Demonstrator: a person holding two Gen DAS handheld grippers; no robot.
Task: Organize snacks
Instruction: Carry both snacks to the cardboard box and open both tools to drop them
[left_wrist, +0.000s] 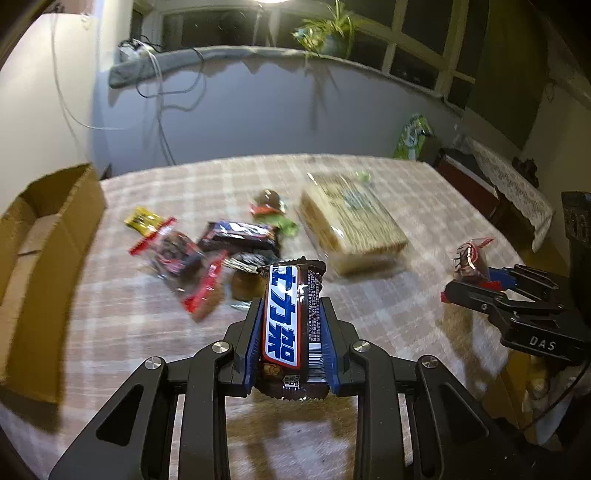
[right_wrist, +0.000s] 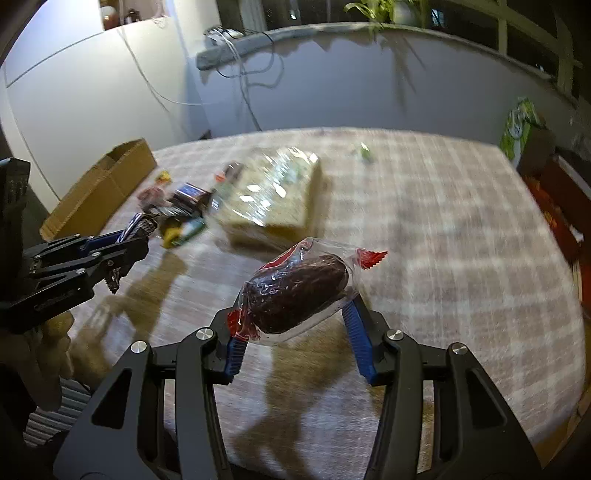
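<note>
My left gripper (left_wrist: 291, 306) is shut on a brown chocolate bar (left_wrist: 291, 325) with a white and blue label, held above the checked tablecloth (left_wrist: 406, 317). My right gripper (right_wrist: 295, 306) is shut on a clear-wrapped dark cake with red ends (right_wrist: 299, 291); it shows at the right of the left wrist view (left_wrist: 469, 262). A pile of small snacks (left_wrist: 207, 251) lies mid-table: a yellow packet, red-edged packets, a dark bar. A large clear pack of wafers (left_wrist: 351, 225) lies beside them. An open cardboard box (left_wrist: 40, 251) stands at the table's left.
A green bag (left_wrist: 413, 136) stands beyond the table's far right corner. A small green wrapper (right_wrist: 365, 150) lies near the far edge. A lace-covered side table (left_wrist: 509, 184) is at the right. A wall with hanging cables is behind.
</note>
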